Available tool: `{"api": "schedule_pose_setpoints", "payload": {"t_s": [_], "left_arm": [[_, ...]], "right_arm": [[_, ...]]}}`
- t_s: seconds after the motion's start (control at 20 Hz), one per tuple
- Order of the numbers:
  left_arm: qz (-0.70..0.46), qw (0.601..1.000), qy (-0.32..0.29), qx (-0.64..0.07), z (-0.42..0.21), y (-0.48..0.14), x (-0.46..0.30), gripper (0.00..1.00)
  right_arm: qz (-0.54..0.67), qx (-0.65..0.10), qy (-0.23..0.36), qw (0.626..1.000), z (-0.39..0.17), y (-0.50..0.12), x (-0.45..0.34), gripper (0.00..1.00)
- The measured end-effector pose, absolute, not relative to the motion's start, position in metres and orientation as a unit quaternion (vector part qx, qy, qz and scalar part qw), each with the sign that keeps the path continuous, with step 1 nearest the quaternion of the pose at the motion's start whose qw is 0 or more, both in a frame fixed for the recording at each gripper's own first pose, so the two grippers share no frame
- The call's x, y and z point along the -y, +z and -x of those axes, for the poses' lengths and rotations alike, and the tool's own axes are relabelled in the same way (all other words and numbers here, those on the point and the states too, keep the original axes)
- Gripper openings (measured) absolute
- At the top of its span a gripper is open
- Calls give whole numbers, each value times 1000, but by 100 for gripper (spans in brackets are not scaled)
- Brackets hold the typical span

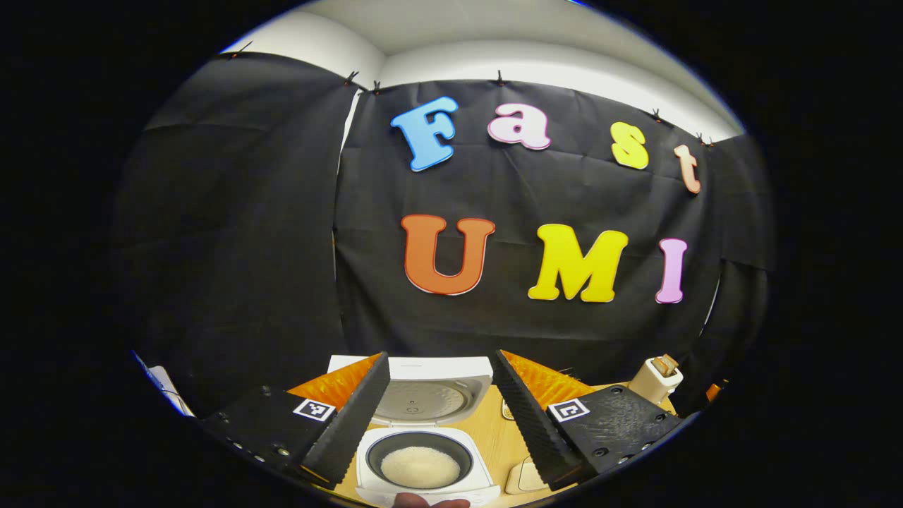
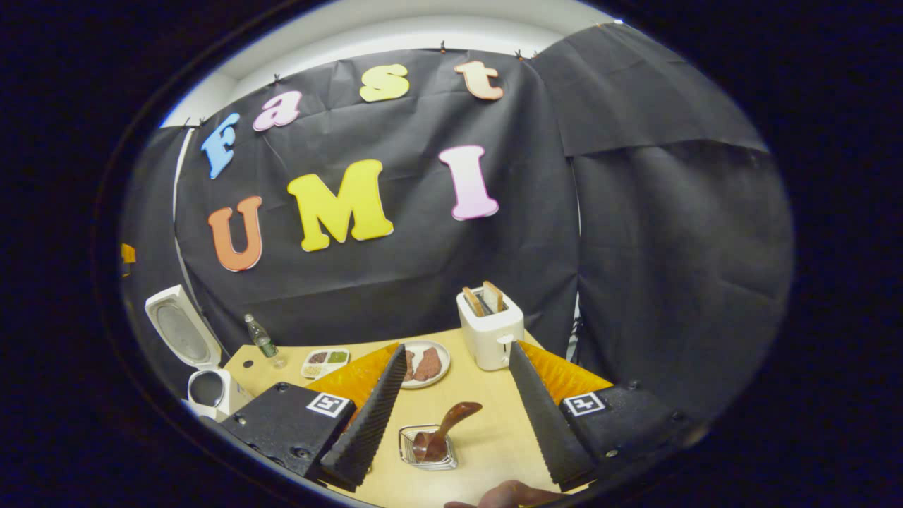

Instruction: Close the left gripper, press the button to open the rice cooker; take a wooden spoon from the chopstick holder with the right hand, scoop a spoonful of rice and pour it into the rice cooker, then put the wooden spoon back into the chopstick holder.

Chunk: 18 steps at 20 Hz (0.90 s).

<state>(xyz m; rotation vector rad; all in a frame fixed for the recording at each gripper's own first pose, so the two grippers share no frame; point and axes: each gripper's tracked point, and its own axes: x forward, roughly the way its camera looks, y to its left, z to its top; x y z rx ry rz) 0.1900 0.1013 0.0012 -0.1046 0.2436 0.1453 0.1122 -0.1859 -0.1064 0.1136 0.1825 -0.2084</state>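
Both tools stand open, the cooker (image 1: 422, 451) already has its lid up with rice in the pot, so bring your right tool (image 2: 451, 416) straight down onto the spoon (image 2: 444, 430) leaning in the holder (image 2: 427, 451) on the worktop (image 2: 487, 437), pinching its handle high.

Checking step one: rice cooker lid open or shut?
Open. The rice cooker lid stands raised behind the pot, white rice visible inside; right gripper view also shows it up.

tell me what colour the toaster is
White or cream; the toaster shows best in the right gripper view, with slices of bread in its slots.
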Motion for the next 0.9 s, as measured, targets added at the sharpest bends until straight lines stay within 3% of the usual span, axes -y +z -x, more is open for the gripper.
{"api": "schedule_pose_setpoints", "payload": {"t_s": [0.35,0.6,0.7,0.9], "left_arm": [[40,962,106,-247,-270,-75,-150,95],[45,957,100,-269,-283,-87,-150,95],[48,954,101,-278,-283,-93,-150,96],[52,949,89,-297,-258,-98,-132,97]], "right_arm": [[-41,-118,-95,988,-63,-122,138,100],[-64,-152,-96,982,-52,-147,133,96],[-66,-151,-92,982,-55,-144,131,100],[-62,-138,-73,986,-65,-132,120,96]]}}
